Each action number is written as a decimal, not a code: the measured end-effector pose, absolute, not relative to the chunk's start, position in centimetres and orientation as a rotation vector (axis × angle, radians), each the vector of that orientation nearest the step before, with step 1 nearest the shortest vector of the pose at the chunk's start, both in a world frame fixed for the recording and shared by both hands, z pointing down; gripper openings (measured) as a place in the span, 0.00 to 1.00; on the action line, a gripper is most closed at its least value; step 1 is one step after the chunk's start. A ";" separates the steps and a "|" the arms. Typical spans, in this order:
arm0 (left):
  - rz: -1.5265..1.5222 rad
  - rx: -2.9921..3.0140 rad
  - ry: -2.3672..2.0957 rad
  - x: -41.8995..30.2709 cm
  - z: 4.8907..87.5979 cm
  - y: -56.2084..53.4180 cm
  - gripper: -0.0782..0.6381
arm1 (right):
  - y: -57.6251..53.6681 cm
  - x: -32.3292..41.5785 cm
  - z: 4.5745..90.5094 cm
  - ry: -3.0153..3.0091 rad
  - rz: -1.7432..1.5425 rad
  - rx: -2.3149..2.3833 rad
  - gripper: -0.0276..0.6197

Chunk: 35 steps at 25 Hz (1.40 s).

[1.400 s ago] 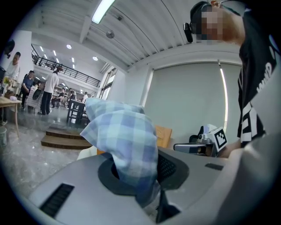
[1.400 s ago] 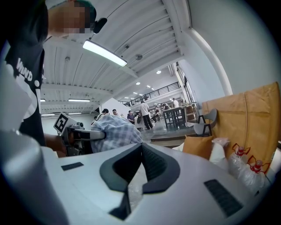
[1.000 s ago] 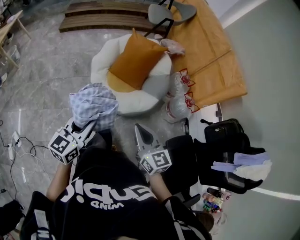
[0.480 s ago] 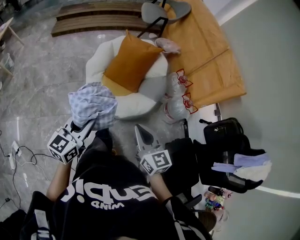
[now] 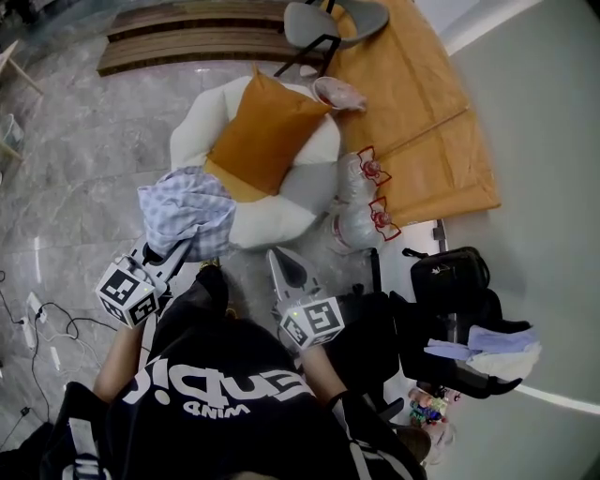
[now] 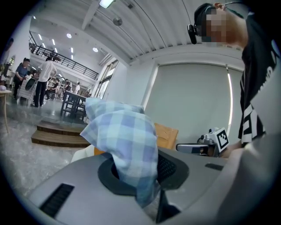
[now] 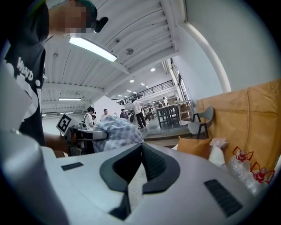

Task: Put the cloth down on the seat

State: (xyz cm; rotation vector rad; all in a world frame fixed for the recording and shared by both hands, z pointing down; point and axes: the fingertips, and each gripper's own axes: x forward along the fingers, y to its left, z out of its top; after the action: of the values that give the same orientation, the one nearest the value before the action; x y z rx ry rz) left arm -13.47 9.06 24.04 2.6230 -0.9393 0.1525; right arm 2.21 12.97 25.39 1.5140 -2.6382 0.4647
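Observation:
A blue checked cloth (image 5: 187, 211) hangs bunched from my left gripper (image 5: 173, 248), which is shut on it; up close the cloth (image 6: 125, 140) fills the gap between that gripper's (image 6: 136, 169) jaws. It hovers over the floor at the front left edge of the seat (image 5: 281, 202), a round white pouf with an orange cushion (image 5: 267, 131) lying on it. My right gripper (image 5: 278, 260) is in front of the seat, to the right of the left one, shut with nothing in it (image 7: 136, 176). From the right gripper view the cloth (image 7: 116, 132) shows to the left.
Two packs of water bottles (image 5: 361, 202) with red handles stand against the seat's right side. Brown cardboard (image 5: 412, 112) and a grey chair (image 5: 333, 23) lie beyond. A black bag (image 5: 450, 281) is at right, wooden steps (image 5: 187, 42) at the back, cables (image 5: 37, 319) on the floor at left.
The head view has shifted slightly. Both grippers stay where they were, and the cloth remains in the left one.

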 end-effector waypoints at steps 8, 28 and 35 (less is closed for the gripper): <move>0.164 2.614 -0.877 -13.5 23.8 -0.7 0.23 | 4.3 1.4 24.7 -2.602 0.493 1.543 0.07; 0.159 2.670 -0.712 -11.0 23.3 -10.7 0.23 | -5.2 3.0 23.9 -2.532 0.447 1.693 0.07; 0.176 2.648 -0.738 -9.5 24.0 -12.4 0.23 | -7.1 4.3 24.9 -2.544 0.474 1.682 0.07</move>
State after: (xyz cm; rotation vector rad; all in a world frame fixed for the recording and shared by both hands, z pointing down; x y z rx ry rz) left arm -9.47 -12.43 23.99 2.6484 -0.7384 0.1756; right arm 4.31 -7.06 24.93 1.6818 -2.5438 0.4743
